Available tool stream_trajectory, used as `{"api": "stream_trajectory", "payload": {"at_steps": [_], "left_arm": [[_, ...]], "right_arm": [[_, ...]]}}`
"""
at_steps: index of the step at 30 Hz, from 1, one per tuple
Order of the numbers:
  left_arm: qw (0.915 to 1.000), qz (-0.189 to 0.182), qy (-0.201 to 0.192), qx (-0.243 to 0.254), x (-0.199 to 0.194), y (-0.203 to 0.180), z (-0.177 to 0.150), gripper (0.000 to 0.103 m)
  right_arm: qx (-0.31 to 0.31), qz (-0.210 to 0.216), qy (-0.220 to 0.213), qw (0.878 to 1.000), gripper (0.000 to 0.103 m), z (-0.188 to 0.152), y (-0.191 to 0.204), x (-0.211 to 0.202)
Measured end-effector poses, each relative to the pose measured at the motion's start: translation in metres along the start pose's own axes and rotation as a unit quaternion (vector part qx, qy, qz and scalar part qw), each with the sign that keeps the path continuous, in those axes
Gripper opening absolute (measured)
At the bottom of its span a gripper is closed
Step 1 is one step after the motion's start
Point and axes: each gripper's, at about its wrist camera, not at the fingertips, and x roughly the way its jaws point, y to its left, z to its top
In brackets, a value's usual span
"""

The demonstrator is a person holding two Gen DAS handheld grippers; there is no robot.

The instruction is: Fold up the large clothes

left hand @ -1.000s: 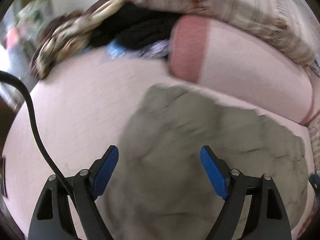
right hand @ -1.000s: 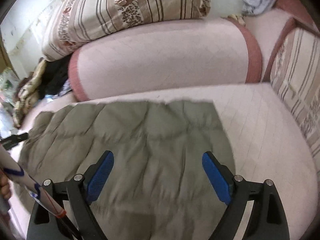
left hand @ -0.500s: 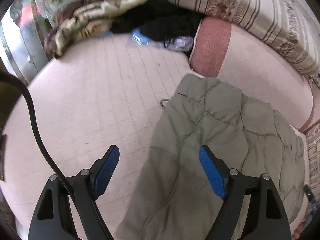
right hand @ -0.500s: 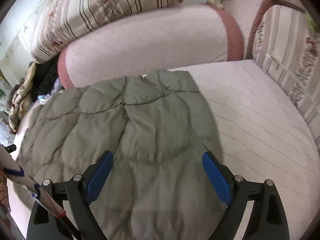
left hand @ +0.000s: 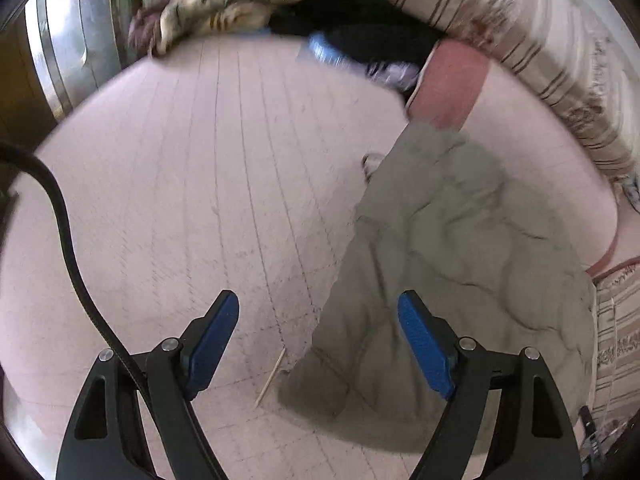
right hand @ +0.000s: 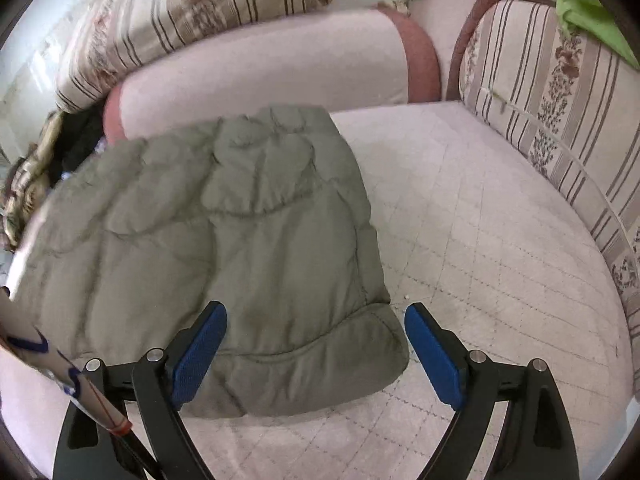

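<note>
Both grippers, left (left hand: 318, 344) and right (right hand: 316, 354), gape empty; blurred jacket (right hand: 224, 240) partly cut off.

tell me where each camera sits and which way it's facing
Left wrist: on the left gripper, angled down over the bed at the jacket edge; its open blue-padded fingers and a black cable show.
Right wrist: on the right gripper, angled down at the jacket near corner, toward the cushions; its open fingers show.
Shared: jacket, bed, pink bolster, striped cushion.
</note>
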Motion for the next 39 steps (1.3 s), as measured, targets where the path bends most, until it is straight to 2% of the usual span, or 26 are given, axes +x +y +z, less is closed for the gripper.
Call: {"api": "stream_trajectory", "payload": {"at_steps": [3,6,12,17,23,30,33,39], "left_arm": [[0.9993,0.009,-0.034,0.016,-0.036,0.0,-0.008,0.081],[0.9988,0.003,-0.043,0.024,-0.057,0.002,-0.02,0.081],[0.9988,0.021,-0.028,0.034,-0.061,0.01,-0.033,0.081],[0.9988,0.03,-0.011,0.038,-0.055,0.014,-0.037,0.081],[0.9955,0.059,-0.019,0.072,-0.055,0.003,-0.046,0.081],[0.9837,0.087,-0.084,0.133,-0.098,-0.023,-0.084,0.081],[0.9806,0.077,-0.105,0.147,-0.122,-0.032,-0.103,0.082],[0.9791,0.049,-0.109,0.165,-0.152,-0.044,-0.134,0.082]], "right_arm": [[-0.011,0.004,-0.011,1.0,0.093,-0.006,0.0,-0.02],[-0.005,0.012,-0.004,1.0,0.093,-0.017,-0.005,-0.03],[0.021,0.006,0.007,1.0,0.093,-0.036,-0.029,-0.039],[0.04,0.003,0.015,0.999,0.093,-0.039,-0.05,-0.042],[0.059,0.004,0.023,0.998,0.093,-0.037,-0.06,-0.037],[0.034,0.02,0.032,0.999,0.093,-0.05,-0.042,-0.041],[0.018,0.033,0.03,0.999,0.093,-0.055,-0.029,-0.053],[-0.003,0.073,0.022,0.997,0.093,-0.063,0.002,-0.089]]}}
